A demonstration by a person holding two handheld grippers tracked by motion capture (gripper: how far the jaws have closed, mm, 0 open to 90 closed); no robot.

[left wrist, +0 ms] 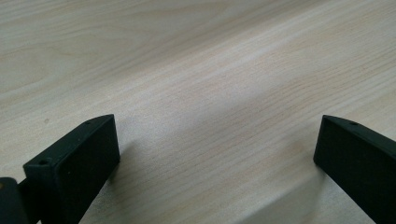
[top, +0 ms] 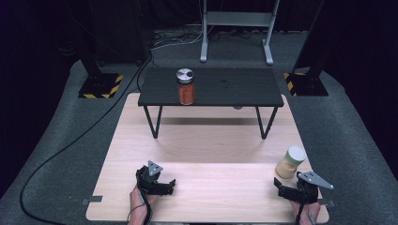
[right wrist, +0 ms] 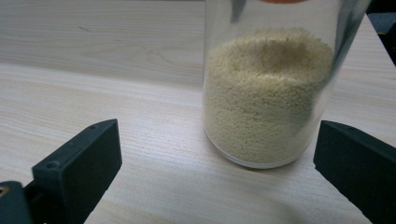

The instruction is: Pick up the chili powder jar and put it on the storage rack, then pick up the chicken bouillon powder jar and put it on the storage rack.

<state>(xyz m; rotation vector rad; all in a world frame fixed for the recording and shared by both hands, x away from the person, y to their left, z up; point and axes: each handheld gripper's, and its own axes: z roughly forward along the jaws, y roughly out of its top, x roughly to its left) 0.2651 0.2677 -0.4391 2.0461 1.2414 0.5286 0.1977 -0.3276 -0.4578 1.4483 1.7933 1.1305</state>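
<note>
Your right claw [right wrist: 217, 158], jaws wide, sits just before the grain jar [right wrist: 268, 93]; closing off-centre could tip it, while your left claw [left wrist: 217, 149] rests wide.

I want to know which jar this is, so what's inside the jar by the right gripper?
The jar is clear and holds fine pale yellow grains, filling its lower part. It stands on the wooden table ahead of the open right gripper. Its pale lid hides the inside from above.
</note>
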